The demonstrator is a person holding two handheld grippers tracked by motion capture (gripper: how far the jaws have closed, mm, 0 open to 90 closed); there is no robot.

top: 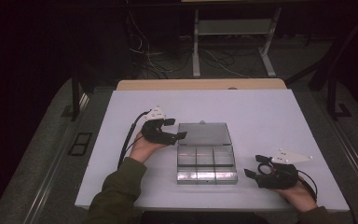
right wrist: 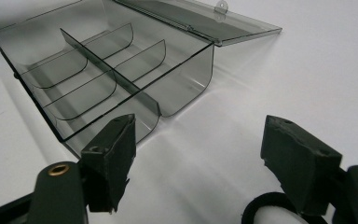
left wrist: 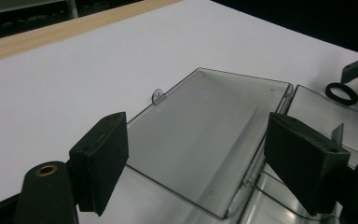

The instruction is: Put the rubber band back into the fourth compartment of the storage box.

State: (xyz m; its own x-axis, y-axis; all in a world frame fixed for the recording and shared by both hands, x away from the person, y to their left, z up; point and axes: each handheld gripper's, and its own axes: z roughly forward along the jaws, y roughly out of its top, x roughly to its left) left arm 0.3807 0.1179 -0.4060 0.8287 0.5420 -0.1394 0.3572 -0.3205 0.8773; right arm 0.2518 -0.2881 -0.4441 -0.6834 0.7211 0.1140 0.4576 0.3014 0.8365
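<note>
Left gripper [top: 176,129]: jaws wide apart, holding nothing, hovering at the left edge of the open lid [left wrist: 205,140].
Right gripper [top: 253,166]: jaws spread, empty, resting near the table's [top: 270,116] near right corner, a black ring [right wrist: 270,210] beside its jaws.
Box [top: 206,164]: clear, with compartments, lying mid-table between both grippers, its lid folded back flat on the far side.
Gap: right gripper sits just right of the box, not touching.

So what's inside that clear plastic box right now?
The box lies open with its lid flat on the table. Inside are only the dividers; all compartments look empty. The black ring sits on the table beside the right claw.
</note>
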